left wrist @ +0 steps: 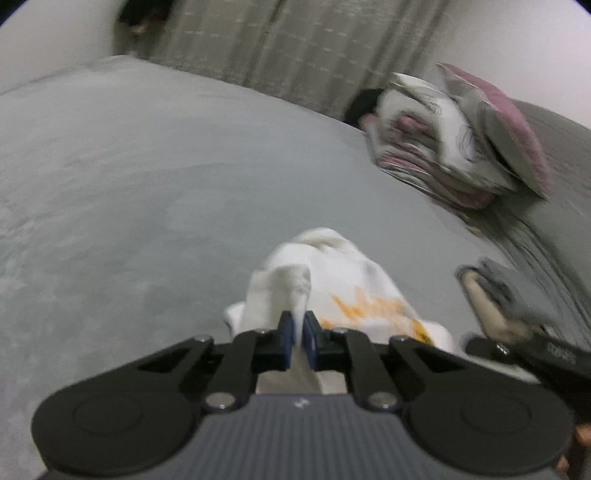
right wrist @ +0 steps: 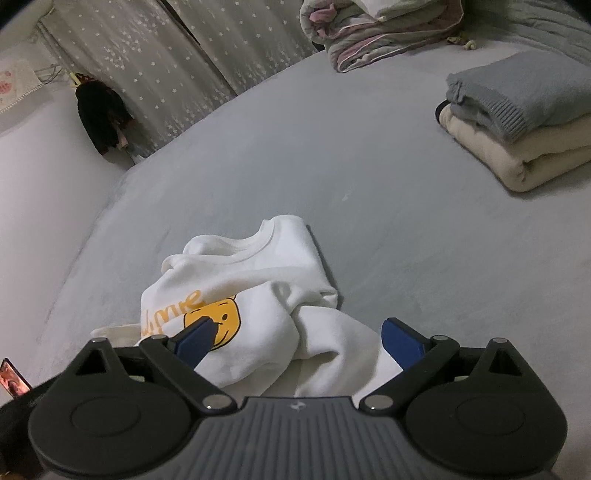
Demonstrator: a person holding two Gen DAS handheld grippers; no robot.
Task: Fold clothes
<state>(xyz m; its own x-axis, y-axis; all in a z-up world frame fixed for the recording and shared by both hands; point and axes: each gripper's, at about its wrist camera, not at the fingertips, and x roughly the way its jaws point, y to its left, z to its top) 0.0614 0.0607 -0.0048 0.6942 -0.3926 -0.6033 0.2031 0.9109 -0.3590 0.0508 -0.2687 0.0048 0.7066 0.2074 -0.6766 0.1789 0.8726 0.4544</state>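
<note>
A white sweatshirt (right wrist: 258, 280) with a yellow bear print and orange lettering lies crumpled on the grey bed (right wrist: 369, 166). In the left wrist view my left gripper (left wrist: 298, 325) is shut on a pinched fold of the white sweatshirt (left wrist: 332, 273) and holds it up off the bed. My right gripper (right wrist: 299, 332) is open, its blue fingers (right wrist: 400, 341) spread on either side of the sweatshirt's bunched sleeve, just above it. The right gripper also shows at the right edge of the left wrist view (left wrist: 524, 343).
A folded stack, a grey knit on a cream garment (right wrist: 517, 122), sits at the right of the bed. A rolled quilt and pillow (right wrist: 384, 33) lie at the far end. Starred curtains (right wrist: 184, 66) and a dark hanging item (right wrist: 101, 118) stand beyond the bed's left edge.
</note>
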